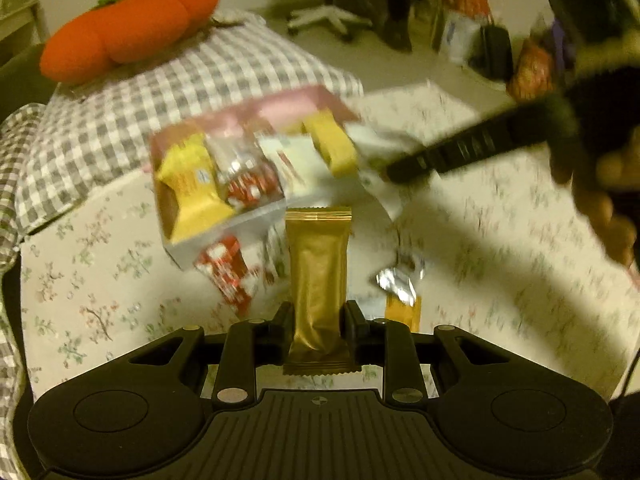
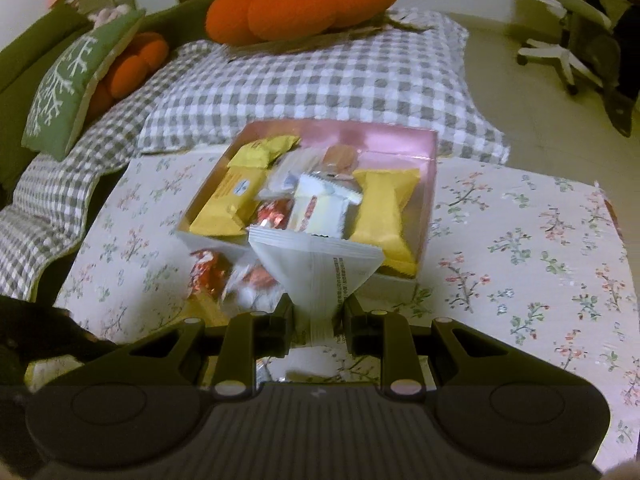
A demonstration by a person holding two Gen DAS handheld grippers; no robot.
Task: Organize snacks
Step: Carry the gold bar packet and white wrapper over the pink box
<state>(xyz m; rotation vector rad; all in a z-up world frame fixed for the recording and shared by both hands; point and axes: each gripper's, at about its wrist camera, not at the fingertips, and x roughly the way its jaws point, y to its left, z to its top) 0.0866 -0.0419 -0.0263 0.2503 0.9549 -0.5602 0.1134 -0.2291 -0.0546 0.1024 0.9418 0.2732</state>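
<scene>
My left gripper (image 1: 318, 316) is shut on a gold-wrapped snack bar (image 1: 318, 276), which stands upright between the fingers above the floral table. Beyond it the pink-walled snack box (image 1: 312, 98) holds yellow, white and red-and-white packets. My right gripper (image 2: 318, 314) is shut on a white snack packet (image 2: 316, 264), held just in front of the box's near wall (image 2: 394, 284). In the left wrist view the right gripper's black finger (image 1: 460, 152) reaches in from the right with that white packet (image 1: 376, 156) at the box's corner. Red-and-white packets (image 1: 226, 268) lie loose before the box.
A silver wrapper (image 1: 400, 280) and an orange packet (image 1: 404, 312) lie on the floral tablecloth (image 2: 520, 240). Behind the table are a grey checked blanket (image 2: 320, 76), orange pumpkin cushions (image 2: 300, 0) and a green cushion (image 2: 76, 80). An office chair (image 2: 560, 40) stands at the far right.
</scene>
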